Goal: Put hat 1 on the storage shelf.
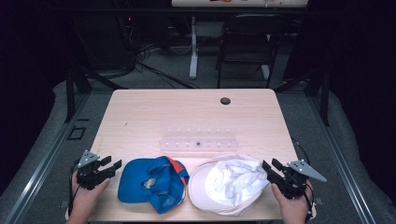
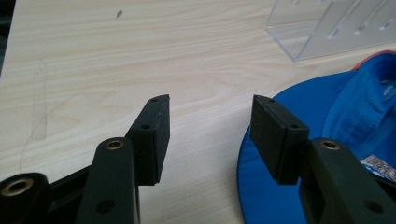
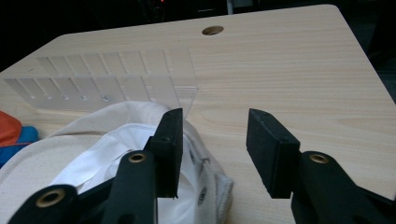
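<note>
A pale wooden counter (image 1: 154, 116) stands in a dark room, with a black folding chair (image 1: 245, 42) and loose cables on the grey floor beyond its far edge.

Two caps lie side by side near the counter's front edge. The blue cap (image 1: 152, 183) is on the left, upside down, with orange showing along its far side and a printed label inside. The white cap (image 1: 229, 183) is on the right, also upside down, its white lining bunched inside a cream brim. Their edges come close together or just touch near the middle of the counter; I cannot tell which.

The left tool (image 1: 112, 165) hovers just beside the blue cap's left edge, held in a hand (image 1: 86, 198) at the front left corner. Its jaws stand wide with nothing between them; in the left gripper view (image 2: 210, 133) bare wood shows in the gap and the cap's brim lies under the right jaw.

The right tool (image 1: 270, 167) sits at the white cap's right edge, held in the other hand (image 1: 292, 205). Its jaws are wide too, gripping nothing; in the right gripper view (image 3: 212, 149) the left jaw is over the cap's rim.

Behind the caps lies a clear plastic rack (image 1: 198, 140), and farther back a round cable hole (image 1: 225, 101).
</note>
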